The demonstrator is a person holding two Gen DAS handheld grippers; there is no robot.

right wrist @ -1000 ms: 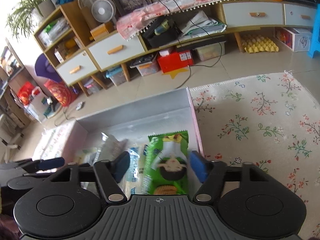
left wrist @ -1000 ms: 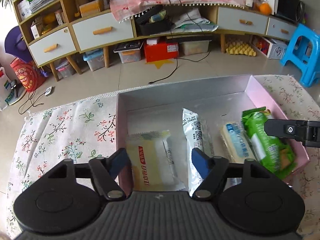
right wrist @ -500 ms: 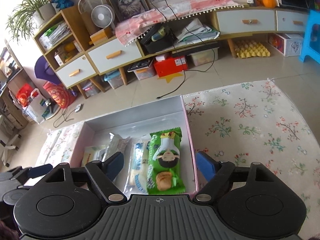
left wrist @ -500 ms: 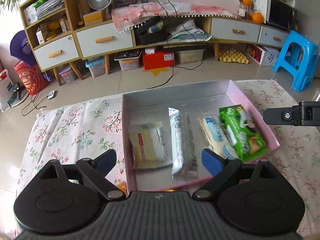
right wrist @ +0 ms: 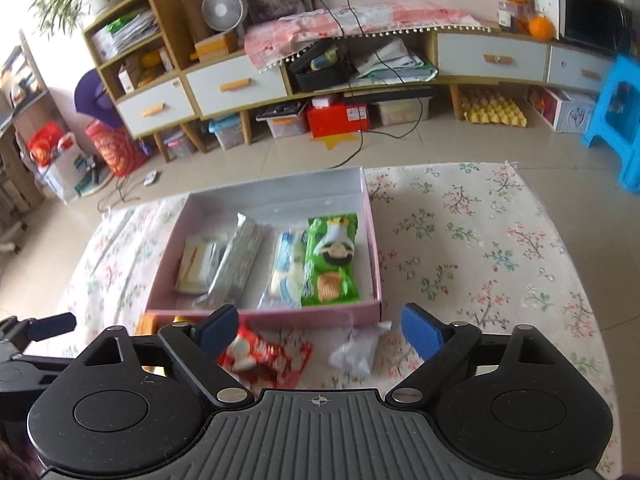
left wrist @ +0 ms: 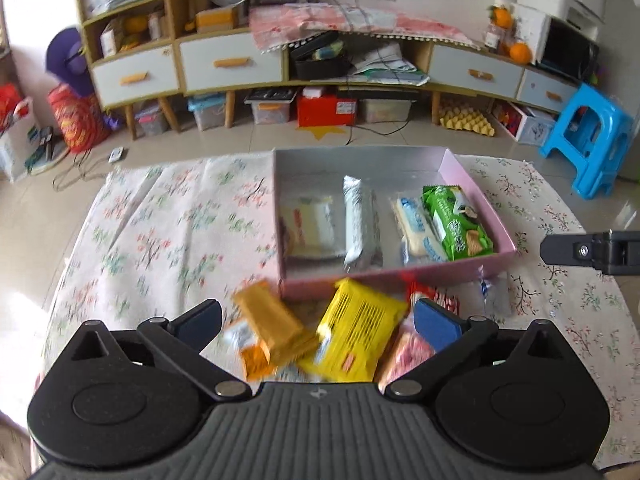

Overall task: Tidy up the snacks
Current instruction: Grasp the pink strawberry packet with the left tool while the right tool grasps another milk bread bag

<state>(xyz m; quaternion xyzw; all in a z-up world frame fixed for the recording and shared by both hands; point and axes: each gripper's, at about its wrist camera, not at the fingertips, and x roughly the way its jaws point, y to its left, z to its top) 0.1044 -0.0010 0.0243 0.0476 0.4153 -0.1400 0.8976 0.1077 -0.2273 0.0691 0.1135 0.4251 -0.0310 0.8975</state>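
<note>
Left wrist view: pink box [left wrist: 496, 229] sits on the flowered tabletop [left wrist: 168, 236], and everything is placed from it. Inside the box, four packets lie in a row: a pale yellow packet [left wrist: 308, 225] at its left wall, a silver packet [left wrist: 358, 226] next, a white-and-blue packet [left wrist: 418, 229], then a green cracker packet [left wrist: 454, 222] against the right wall. Just outside the near wall lies a loose heap: an orange packet [left wrist: 272, 326], a yellow packet [left wrist: 356, 334] overlapping it, a red-and-white packet [right wrist: 264, 354] and a small clear wrapper [right wrist: 358, 350]. The left gripper [left wrist: 316, 318] hangs over the heap with jaws spread wide, nothing between them pressed; they have just been opening. The right gripper [right wrist: 318, 326] likewise stands spread and empty above the red-and-white packet and the wrapper, its jaws also just opened. Risks, as I judge them: the orange and yellow packets overlap, so a closing pinch may catch both or drag one off the pile. The clear wrapper looks crumpled and slippery and could slide out of the pads. The near wall of the box is touching or nearly touching the heap, so a low approach might nudge the box and disturb the tidy row. Both grippers work the same patch and could collide.
</note>
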